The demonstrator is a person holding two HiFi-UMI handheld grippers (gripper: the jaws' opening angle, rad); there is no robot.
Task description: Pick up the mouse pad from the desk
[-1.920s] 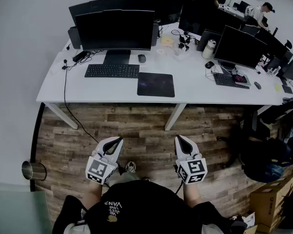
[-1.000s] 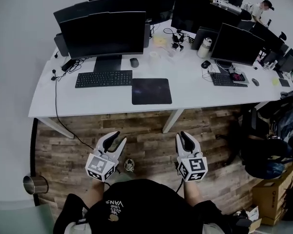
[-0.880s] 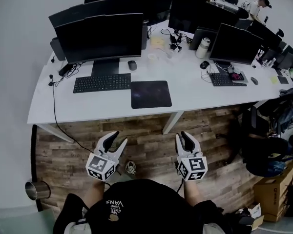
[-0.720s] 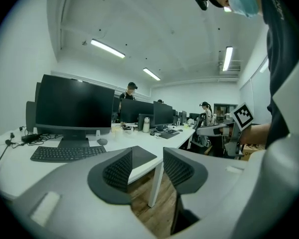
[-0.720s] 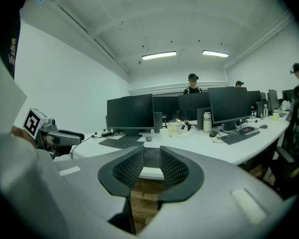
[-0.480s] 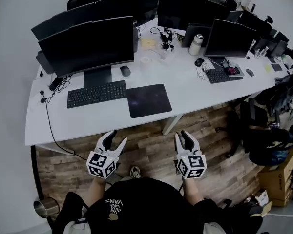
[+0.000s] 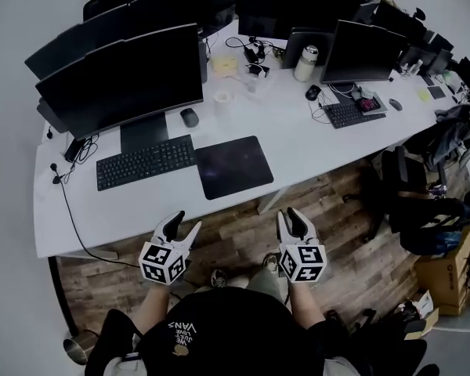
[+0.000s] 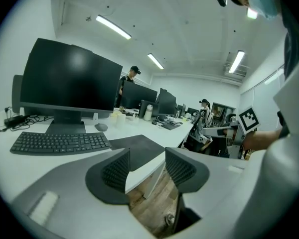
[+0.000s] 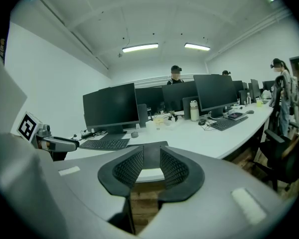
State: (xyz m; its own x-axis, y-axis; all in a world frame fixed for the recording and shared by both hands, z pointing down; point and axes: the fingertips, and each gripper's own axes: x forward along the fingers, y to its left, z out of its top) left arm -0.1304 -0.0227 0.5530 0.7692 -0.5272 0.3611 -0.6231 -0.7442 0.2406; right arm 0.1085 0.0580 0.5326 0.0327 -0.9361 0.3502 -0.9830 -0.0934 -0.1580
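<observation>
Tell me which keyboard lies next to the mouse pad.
The left keyboard, just left of the mouse pad. The other keyboard lies far to the right.

Pretty standard open office: a long white desk with rows of black monitors, sitting on a wood-plank floor, with plain white walls all round. Strip lights on the white ceiling are on, so it's all evenly lit. There's a black chair by the desk's right end, with cardboard boxes on the floor near it.
</observation>
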